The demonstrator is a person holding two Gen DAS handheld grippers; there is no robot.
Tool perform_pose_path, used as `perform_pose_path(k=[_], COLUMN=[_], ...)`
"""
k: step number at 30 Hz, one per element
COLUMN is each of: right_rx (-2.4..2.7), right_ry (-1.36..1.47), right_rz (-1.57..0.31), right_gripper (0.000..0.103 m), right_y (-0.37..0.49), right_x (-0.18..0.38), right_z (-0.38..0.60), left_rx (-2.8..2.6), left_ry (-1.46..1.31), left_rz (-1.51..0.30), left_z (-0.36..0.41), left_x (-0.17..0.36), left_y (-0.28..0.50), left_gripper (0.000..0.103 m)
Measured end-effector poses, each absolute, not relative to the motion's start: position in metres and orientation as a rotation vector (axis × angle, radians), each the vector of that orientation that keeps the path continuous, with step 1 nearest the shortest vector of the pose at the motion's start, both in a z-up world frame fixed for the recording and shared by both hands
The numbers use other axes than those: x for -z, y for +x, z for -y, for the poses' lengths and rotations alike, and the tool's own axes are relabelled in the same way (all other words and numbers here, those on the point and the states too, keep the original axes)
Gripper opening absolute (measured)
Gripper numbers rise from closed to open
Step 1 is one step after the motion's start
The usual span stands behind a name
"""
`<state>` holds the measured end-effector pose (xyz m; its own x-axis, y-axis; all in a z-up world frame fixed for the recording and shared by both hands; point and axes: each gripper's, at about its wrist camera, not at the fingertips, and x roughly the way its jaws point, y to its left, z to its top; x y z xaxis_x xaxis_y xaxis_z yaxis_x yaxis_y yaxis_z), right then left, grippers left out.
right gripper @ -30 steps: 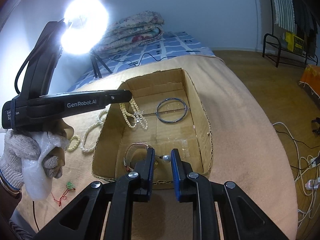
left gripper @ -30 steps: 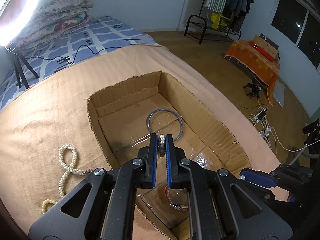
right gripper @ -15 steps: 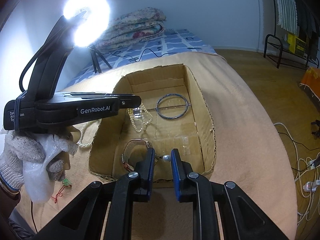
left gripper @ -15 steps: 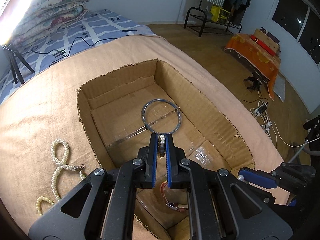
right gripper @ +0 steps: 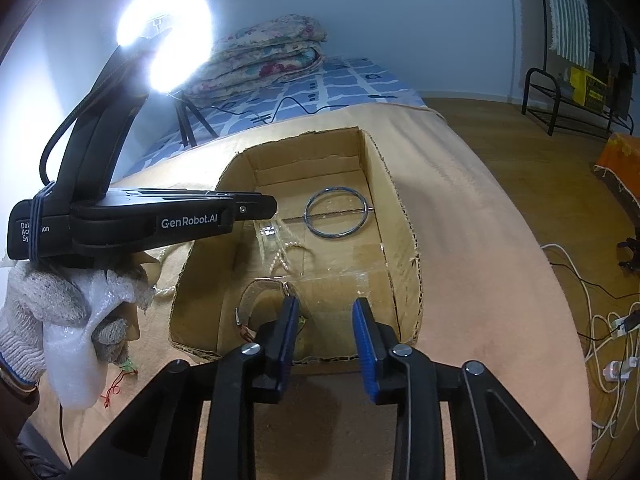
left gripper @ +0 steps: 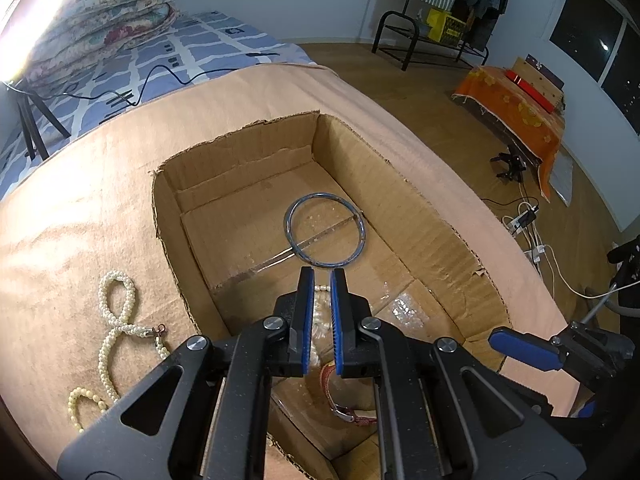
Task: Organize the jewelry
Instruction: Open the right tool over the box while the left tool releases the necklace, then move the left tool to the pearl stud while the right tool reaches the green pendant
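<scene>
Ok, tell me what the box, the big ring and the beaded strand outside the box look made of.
Box: corrugated cardboard, matte brown, torn fluted edges. Big ring: probably metal, thin, with a bluish-grey shine. Beaded strand: cream pearl-like beads, softly glossy; real or imitation cannot be told.

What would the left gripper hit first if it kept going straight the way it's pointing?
Probably the pearl strand lying on the cardboard box floor between the left gripper fingertips; the metal bangle lies just beyond. Depth is uncertain.
</scene>
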<state>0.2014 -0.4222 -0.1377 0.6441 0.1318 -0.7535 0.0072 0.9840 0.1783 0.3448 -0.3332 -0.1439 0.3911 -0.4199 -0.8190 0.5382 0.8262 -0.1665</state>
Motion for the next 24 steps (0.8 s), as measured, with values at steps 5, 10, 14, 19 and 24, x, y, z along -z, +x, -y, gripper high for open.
perform_pose_path(k=[5, 10, 14, 19, 24], right_rx=[-0.049, -0.025, -0.01, 0.008, -0.007], right_ry=[0.164, 0.155, 0.136, 0.106, 0.096], right_rz=[-0.862, -0.836, -0.824, -0.805, -0.779], right_gripper=[0.055, 0.078, 0.086, 0.09, 0.09], right_y=[0.199, 0.196, 0.195, 0.193, 0.192], right_x=[0.135, 0.129, 0.126, 0.121, 0.112], right_z=[0.422, 0.423, 0.42, 0.414, 0.406], left_rx=[0.602, 0.597, 0.588, 0.58, 0.558], left_ry=[0.11, 0.096, 0.084, 0.075, 0.058], left_rz=[-0.978, -0.976, -0.96, -0.944, -0.924], left_z=[0.328, 0.321, 0.314, 0.297, 0.267], left_x=[0.139, 0.133, 0.126, 0.115, 0.103], left_y=[0.344, 0.343, 0.341, 0.339, 0.337], left_gripper=[0.052, 0.056, 0.066, 0.066, 0.066])
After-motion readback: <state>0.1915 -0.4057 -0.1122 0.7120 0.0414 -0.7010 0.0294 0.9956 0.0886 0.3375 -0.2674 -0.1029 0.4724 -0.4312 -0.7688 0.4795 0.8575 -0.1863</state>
